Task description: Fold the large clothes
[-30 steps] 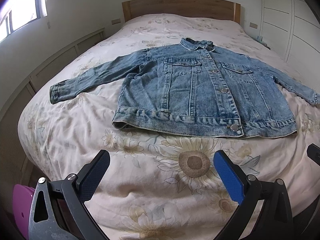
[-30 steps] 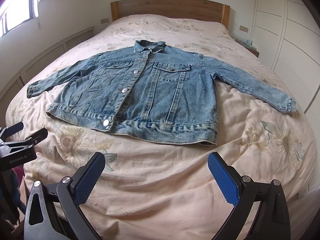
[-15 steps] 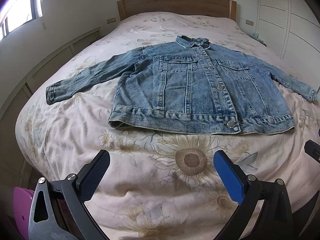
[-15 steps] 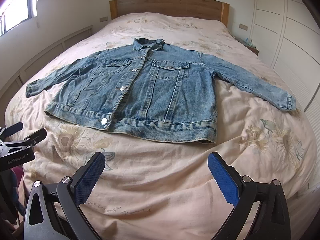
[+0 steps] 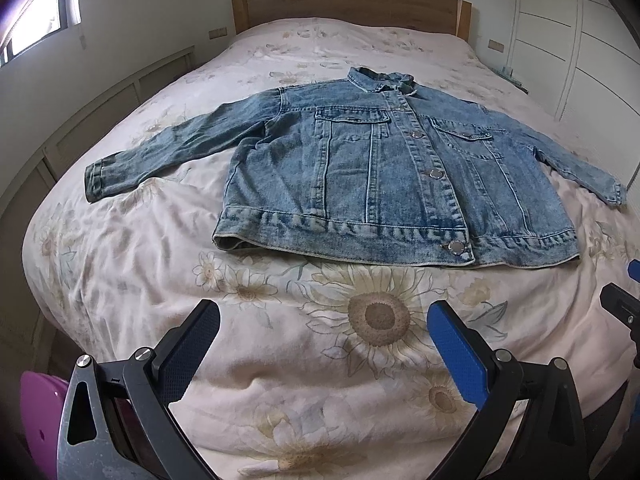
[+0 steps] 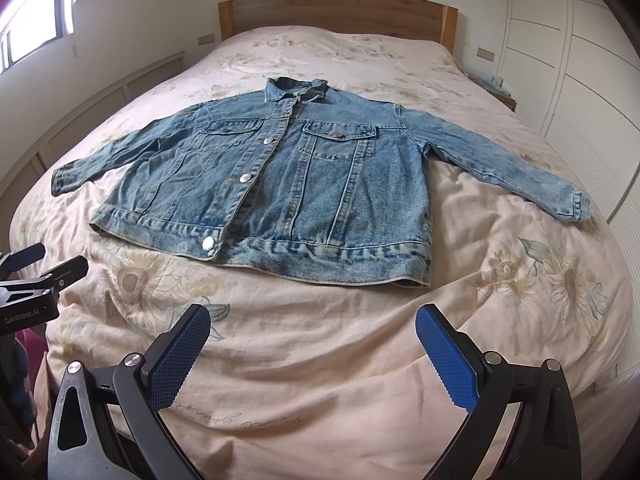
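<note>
A blue denim jacket (image 5: 384,176) (image 6: 288,184) lies flat and buttoned on the bed, front up, collar toward the headboard, both sleeves spread out to the sides. My left gripper (image 5: 324,322) hovers open over the floral bedspread, short of the jacket's hem, with nothing between its blue pads. My right gripper (image 6: 314,326) is likewise open and empty, near the foot of the bed below the hem. In the right wrist view the left gripper (image 6: 36,264) shows at the left edge; in the left wrist view the right gripper's tip (image 5: 622,308) shows at the right edge.
The bed (image 5: 160,280) has a cream sunflower cover and a wooden headboard (image 5: 344,6). White wardrobe doors (image 6: 580,60) stand along the right, a panelled wall and window on the left. A purple object (image 5: 38,412) sits low at the bed's left corner.
Both grippers have moved slightly forward and lower toward the jacket, which now sits a bit lower and larger in both views. The jacket itself has not moved.
</note>
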